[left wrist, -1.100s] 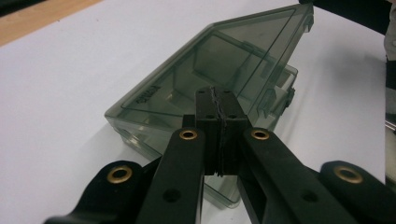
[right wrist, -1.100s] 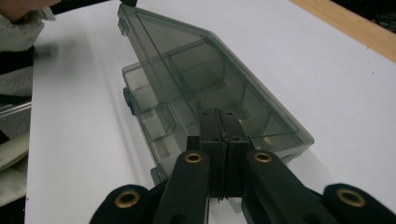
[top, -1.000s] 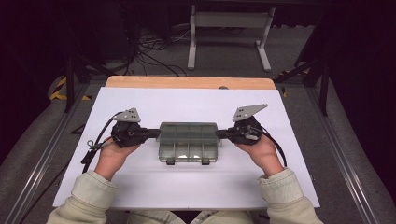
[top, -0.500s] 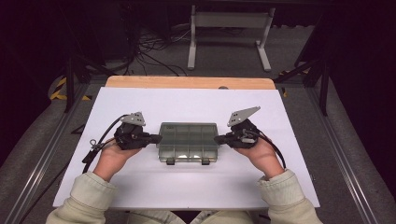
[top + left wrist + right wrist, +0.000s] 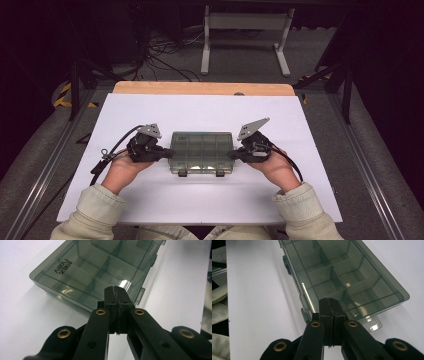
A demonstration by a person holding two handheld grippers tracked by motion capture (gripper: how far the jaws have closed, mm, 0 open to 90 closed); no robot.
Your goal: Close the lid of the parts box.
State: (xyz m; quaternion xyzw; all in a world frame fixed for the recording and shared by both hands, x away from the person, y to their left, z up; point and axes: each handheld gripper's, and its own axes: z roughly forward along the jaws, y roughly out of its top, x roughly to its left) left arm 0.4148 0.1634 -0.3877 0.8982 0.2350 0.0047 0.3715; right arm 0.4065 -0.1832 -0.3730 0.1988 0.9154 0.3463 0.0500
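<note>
- Bare white counter [image 5: 210, 107] all across the far side, open for passing.
- Open strip on the near side too, between the box and the sleeves.
- Smoky divided box [image 5: 202, 152] sitting mid-counter, blocking the straight line between both hands.
- Left gripper [image 5: 170, 153] tight against its left end, jaws pressed together.
- Right gripper [image 5: 233, 154] tight against its right end, likewise closed.
- Free counter left and right beyond the hands.
</note>
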